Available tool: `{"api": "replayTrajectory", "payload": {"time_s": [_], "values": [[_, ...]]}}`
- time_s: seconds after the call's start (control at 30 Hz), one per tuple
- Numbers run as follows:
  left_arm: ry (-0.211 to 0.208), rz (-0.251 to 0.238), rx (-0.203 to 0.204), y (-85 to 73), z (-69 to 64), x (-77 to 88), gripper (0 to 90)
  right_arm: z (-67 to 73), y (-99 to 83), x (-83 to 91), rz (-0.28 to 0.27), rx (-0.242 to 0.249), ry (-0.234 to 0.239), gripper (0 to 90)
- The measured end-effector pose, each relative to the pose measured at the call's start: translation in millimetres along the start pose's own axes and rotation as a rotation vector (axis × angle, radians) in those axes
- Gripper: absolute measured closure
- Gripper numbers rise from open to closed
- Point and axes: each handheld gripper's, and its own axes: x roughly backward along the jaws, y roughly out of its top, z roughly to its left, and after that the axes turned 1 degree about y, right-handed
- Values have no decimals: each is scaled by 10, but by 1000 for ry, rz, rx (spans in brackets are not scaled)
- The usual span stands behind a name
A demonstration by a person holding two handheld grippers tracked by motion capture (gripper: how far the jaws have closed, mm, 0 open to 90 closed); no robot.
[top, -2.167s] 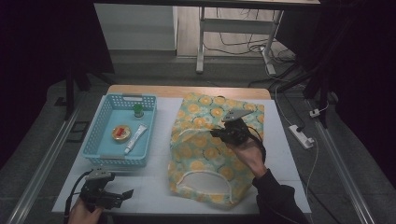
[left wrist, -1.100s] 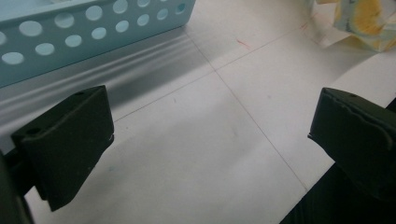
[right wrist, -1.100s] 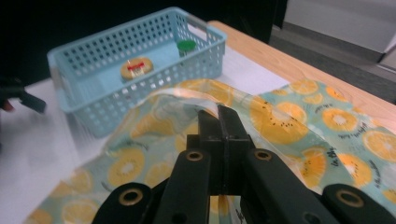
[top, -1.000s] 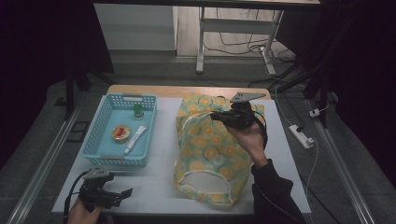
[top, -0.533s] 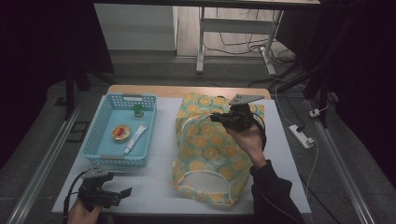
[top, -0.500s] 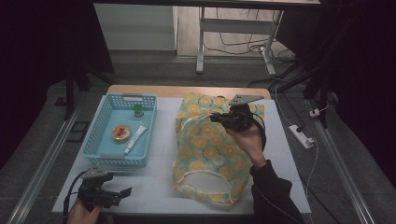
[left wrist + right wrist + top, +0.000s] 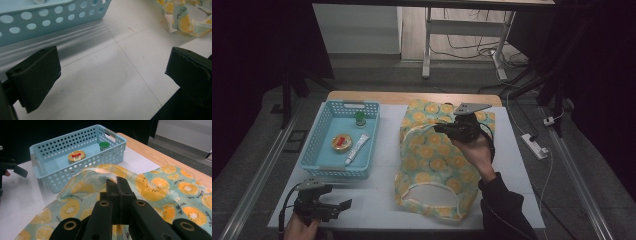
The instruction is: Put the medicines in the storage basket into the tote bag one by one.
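The right tool (image 7: pixel 451 130) has its two black jaws pressed together on a fold of the orange-print bag (image 7: pixel 437 165), pinching the fabric near the bag's far left part and holding that fold raised off the table (image 7: pixel 384 200). In the right gripper view the closed right tool (image 7: pixel 117 185) sits in the middle of the cloth, with a clear, glossy band of the bag arching up over the tips of the jaws. From there the printed cloth spreads outward: its far edge lies close to the wooden far rim of the table, its right edge runs under the person's hand and sleeve, and its near end forms a rounded, pale-trimmed opening just short of the table's near edge.

The left tool (image 7: pixel 343 205) is held low over the near left corner of the table, jaws standing wide apart with nothing between them. In the left gripper view the bare white surface shows between the two black jaws of this left tool (image 7: pixel 112 72), the basket wall just beyond on one side and a corner of the bag on the other.

The blue basket (image 7: pixel 314 160) stands on the left half of the table, well apart from the bag, with a strip of bare white table between them. Inside lie a green-capped bottle (image 7: pixel 359 119), a round tin (image 7: pixel 341 142) and a white tube (image 7: pixel 357 148). Open table lies between the left tool and the bag's near opening.
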Motion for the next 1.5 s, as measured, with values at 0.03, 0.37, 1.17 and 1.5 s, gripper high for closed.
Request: {"api": "replayTrajectory", "payload": {"time_s": [0.03, 0.37, 1.17, 1.5], "values": [[0, -1, -2, 3, -4, 4, 0, 2, 2, 2, 0, 1, 1, 900], [17, -29, -15, 39, -24, 55, 0, 10, -13, -20, 9, 2, 9, 900], [-8, -116, -50, 321, 70, 152, 0, -51, -26, 21, -4, -21, 12, 900], [16, -129, -55, 547, 99, 110, 9, -70, -31, 39, -9, -24, 8, 900]]}}
